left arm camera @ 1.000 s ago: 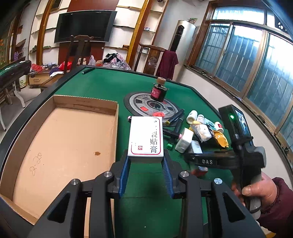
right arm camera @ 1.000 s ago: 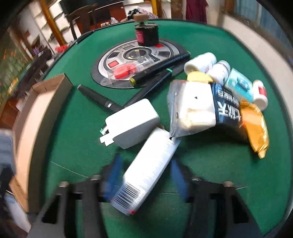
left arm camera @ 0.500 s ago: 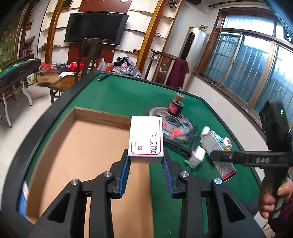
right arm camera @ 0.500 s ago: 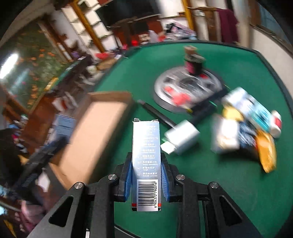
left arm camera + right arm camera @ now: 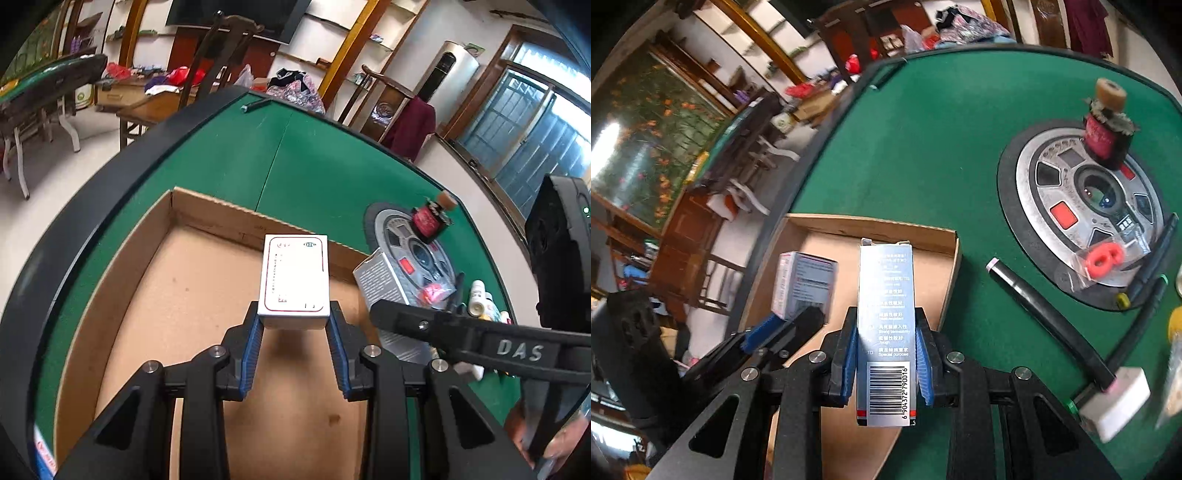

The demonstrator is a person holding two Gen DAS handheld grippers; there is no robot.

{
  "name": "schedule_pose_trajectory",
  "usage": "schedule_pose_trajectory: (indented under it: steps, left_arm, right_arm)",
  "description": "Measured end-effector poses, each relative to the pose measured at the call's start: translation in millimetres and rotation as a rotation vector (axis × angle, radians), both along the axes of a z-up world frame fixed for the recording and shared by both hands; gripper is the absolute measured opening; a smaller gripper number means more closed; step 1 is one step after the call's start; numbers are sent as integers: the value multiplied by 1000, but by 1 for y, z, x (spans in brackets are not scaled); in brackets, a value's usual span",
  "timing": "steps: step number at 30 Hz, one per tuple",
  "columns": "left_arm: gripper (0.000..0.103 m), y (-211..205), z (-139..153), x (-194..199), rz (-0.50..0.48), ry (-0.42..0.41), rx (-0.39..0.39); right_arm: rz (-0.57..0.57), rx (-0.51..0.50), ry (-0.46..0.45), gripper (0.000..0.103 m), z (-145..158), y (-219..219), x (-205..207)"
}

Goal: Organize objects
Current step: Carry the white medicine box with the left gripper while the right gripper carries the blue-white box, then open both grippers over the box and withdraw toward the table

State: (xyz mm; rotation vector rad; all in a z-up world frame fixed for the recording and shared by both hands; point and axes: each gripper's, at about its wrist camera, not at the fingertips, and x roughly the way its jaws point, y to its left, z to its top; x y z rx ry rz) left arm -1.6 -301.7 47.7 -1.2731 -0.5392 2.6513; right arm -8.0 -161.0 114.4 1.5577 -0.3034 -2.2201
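My left gripper (image 5: 293, 325) is shut on a white box with red trim (image 5: 294, 277) and holds it above the open cardboard box (image 5: 207, 218). My right gripper (image 5: 886, 354) is shut on a long silver box with a barcode (image 5: 886, 325), held above the cardboard box's near corner (image 5: 953, 243). The silver box also shows in the left wrist view (image 5: 384, 284), beside the white box. In the right wrist view the white box (image 5: 803, 284) sits in the left gripper (image 5: 775, 328) at the left.
On the green table (image 5: 923, 140) lie a round grey dial panel (image 5: 1086, 206) with a small red-labelled bottle (image 5: 1108, 125), black pens (image 5: 1045, 314), a white charger (image 5: 1115, 402) and small bottles (image 5: 476, 295). Chairs and shelves stand beyond the table.
Both grippers have carried their boxes left, from over the table to over the cardboard box. The two boxes now hang close together.
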Motion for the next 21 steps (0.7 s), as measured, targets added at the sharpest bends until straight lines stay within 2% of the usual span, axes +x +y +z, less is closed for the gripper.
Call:
schedule_pose_trajectory:
  steps: [5,8,9,13,17,19,21]
  left_arm:
    - [35,4,-17,-6,4,-28,30]
    - [61,5,-19,-11,19,-54,35]
    - [67,4,-18,-11,27,-56,39]
    - [71,-6,-12,-2,67,-53,84]
    - [74,-12,-10,15,116,-53,139]
    - [75,-8,-8,23,115,-51,134]
    - [75,1,-3,32,112,-49,101]
  right_arm:
    - [-27,37,-15,31,-11,-7,-14]
    - [-36,28,-18,32,-17,-4,-20]
    - [-33,29,-15,32,-16,-3,-20]
    - [-29,9,25,37,-7,12,-18]
    - [-23,29,107,49,20,32,-11]
    - [-25,35,159,53,35,47,-4]
    - [-22,74,272,53,62,63,12]
